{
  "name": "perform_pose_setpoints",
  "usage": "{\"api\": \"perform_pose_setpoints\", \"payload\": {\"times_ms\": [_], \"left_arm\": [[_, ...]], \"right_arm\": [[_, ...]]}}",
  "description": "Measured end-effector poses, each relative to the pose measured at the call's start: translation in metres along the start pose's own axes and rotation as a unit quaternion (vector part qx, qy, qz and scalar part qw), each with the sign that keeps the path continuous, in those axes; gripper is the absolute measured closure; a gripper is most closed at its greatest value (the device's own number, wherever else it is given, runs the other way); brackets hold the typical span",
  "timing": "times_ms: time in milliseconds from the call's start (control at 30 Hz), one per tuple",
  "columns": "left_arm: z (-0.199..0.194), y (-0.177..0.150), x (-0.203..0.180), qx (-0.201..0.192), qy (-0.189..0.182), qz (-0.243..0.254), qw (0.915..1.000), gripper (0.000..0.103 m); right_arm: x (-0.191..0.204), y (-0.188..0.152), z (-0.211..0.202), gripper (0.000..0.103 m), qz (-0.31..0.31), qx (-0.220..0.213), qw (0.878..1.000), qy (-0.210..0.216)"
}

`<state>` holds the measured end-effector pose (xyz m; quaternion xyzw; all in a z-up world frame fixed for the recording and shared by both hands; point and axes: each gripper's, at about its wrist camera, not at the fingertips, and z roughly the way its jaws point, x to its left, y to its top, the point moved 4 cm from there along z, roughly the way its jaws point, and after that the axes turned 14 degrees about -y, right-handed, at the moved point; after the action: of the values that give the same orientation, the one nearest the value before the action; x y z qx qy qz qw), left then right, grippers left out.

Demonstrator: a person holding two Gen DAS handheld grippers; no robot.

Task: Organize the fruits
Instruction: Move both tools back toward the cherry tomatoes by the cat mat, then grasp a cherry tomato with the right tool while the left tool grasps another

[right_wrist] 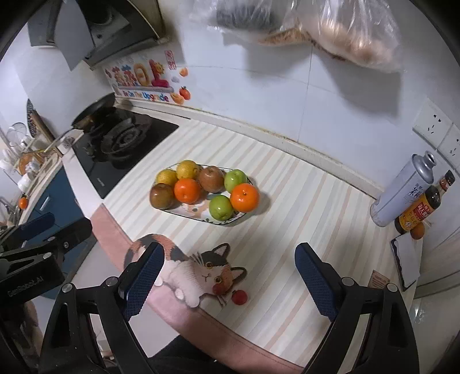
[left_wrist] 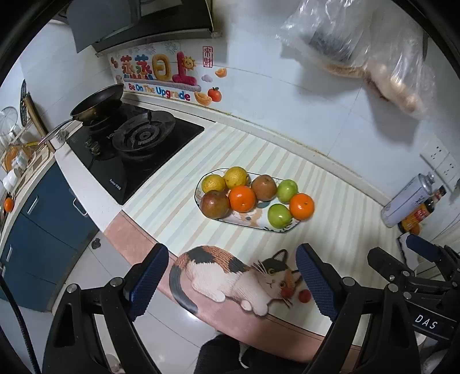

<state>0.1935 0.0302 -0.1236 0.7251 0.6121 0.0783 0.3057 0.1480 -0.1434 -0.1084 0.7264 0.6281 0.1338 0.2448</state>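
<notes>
A white patterned plate [left_wrist: 253, 223] [right_wrist: 198, 217] on the striped counter mat holds two yellow fruits [left_wrist: 213, 183], two brown fruits [left_wrist: 215, 203], two oranges [left_wrist: 242, 198] and two green apples [left_wrist: 279, 215]. One orange [right_wrist: 244, 197] sits at the plate's right rim. My left gripper [left_wrist: 233, 279] is open and empty, hovering over the counter's front edge, well short of the plate. My right gripper [right_wrist: 230, 279] is open and empty, also near the front edge. The right gripper shows at the right of the left wrist view [left_wrist: 417, 267].
A gas stove [left_wrist: 135, 149] with a frying pan [left_wrist: 97, 100] is left of the plate. A spray can [right_wrist: 402, 192] and a sauce bottle [right_wrist: 422, 207] stand at the far right by the wall. Plastic bags [right_wrist: 330, 26] hang above. A cat print [right_wrist: 198, 270] marks the mat's front.
</notes>
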Motion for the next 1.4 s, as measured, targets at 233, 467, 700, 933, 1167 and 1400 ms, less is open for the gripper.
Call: {"api": "perform_pose_setpoints", "payload": {"times_ms": [233, 467, 700, 933, 1167, 1400], "left_arm": [[-0.03, -0.007, -0.014, -0.027, 0.004, 0.007, 0.9996, 0.012], [-0.038, -0.013, -0.024, -0.036, 0.008, 0.009, 0.9993, 0.012], [-0.028, -0.017, -0.025, -0.027, 0.014, 0.001, 0.9995, 0.012], [0.021, -0.024, -0.01, 0.012, 0.049, -0.009, 0.9987, 0.0], [0.092, -0.049, 0.006, 0.086, 0.088, -0.022, 0.9921, 0.0], [0.143, -0.078, 0.012, 0.14, 0.079, -0.031, 0.9865, 0.001]], "right_arm": [[-0.003, -0.005, -0.036, 0.009, -0.007, -0.027, 1.0, 0.01], [-0.008, -0.014, -0.042, 0.009, -0.007, -0.026, 1.0, 0.014], [-0.018, -0.02, -0.015, 0.009, 0.01, 0.01, 0.999, 0.035], [-0.03, -0.052, 0.088, 0.009, 0.035, 0.121, 0.99, 0.058], [-0.016, -0.112, 0.196, 0.034, 0.024, 0.217, 0.973, 0.078], [0.003, -0.143, 0.24, 0.057, 0.011, 0.238, 0.967, 0.088]]}}
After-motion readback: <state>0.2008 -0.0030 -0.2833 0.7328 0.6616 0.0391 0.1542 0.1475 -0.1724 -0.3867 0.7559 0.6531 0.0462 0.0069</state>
